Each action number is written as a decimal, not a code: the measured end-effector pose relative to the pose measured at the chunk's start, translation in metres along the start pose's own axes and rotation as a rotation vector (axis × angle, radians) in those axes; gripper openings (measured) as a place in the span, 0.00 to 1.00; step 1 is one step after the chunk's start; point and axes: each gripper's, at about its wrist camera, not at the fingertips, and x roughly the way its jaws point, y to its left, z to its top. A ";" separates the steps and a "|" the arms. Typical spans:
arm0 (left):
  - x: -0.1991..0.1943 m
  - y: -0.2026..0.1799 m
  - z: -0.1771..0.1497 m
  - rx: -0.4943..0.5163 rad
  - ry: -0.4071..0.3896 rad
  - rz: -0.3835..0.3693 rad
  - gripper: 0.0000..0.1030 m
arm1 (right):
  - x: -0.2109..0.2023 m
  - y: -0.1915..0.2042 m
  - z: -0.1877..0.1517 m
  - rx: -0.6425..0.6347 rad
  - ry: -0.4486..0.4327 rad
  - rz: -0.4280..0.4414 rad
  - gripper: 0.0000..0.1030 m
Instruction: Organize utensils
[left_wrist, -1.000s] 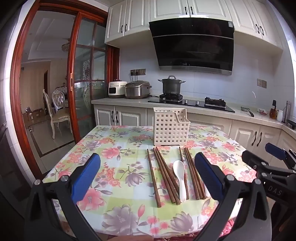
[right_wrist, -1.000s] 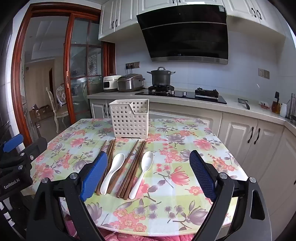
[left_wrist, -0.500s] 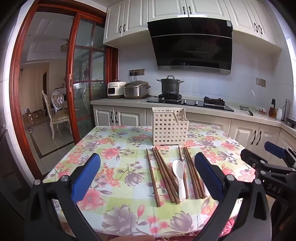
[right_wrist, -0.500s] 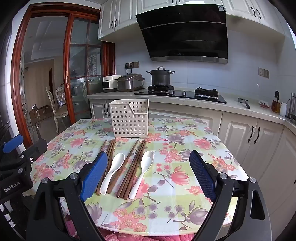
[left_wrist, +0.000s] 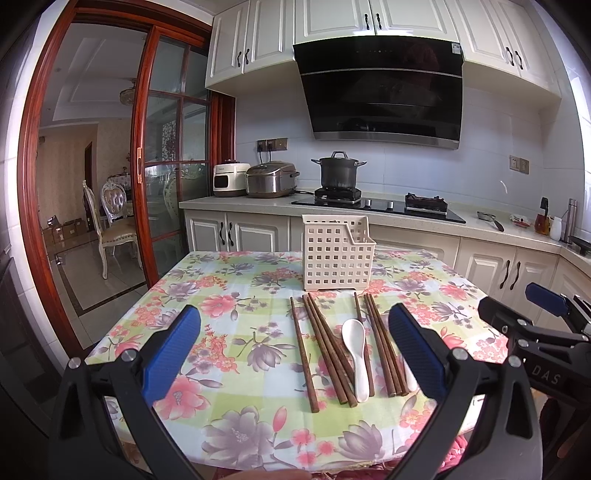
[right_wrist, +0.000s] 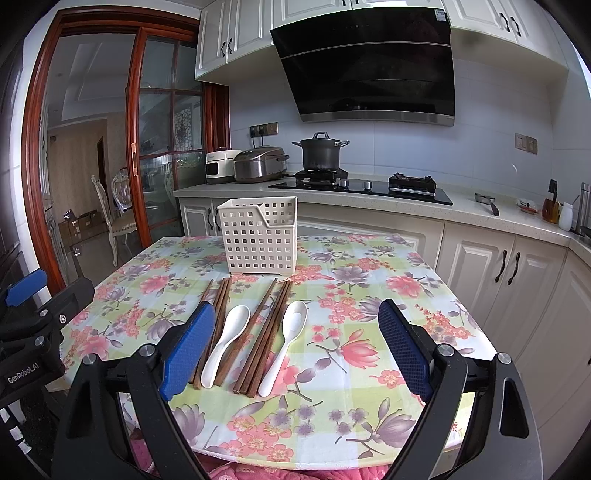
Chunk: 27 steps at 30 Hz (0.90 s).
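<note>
Several brown wooden chopsticks (left_wrist: 325, 350) (right_wrist: 266, 332) and two white ceramic spoons lie side by side on the floral tablecloth (left_wrist: 229, 332) (right_wrist: 369, 295). One spoon (left_wrist: 356, 354) (right_wrist: 227, 345) lies left of the other spoon (right_wrist: 284, 345). A cream perforated utensil basket (left_wrist: 336, 254) (right_wrist: 260, 236) stands upright behind them. My left gripper (left_wrist: 293, 352) is open and empty, above the table's near edge. My right gripper (right_wrist: 295, 350) is open and empty, hovering near the spoons.
A kitchen counter (left_wrist: 406, 218) with a pot, rice cookers and a hob runs behind the table. White cabinets (right_wrist: 498, 266) stand close on the right. A red-framed glass door (left_wrist: 162, 184) is on the left.
Both views have drifted only slightly. The utensils and basket have not moved, and both grippers stay open.
</note>
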 end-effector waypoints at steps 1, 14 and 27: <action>0.000 0.000 0.000 -0.001 0.000 -0.002 0.96 | 0.000 0.000 0.000 0.000 0.000 0.000 0.82; -0.002 0.003 0.001 -0.016 0.005 -0.030 0.96 | 0.001 -0.001 0.001 0.018 0.009 0.011 0.82; -0.003 0.004 0.000 -0.024 0.012 -0.044 0.96 | 0.001 -0.002 0.001 0.021 0.009 0.012 0.82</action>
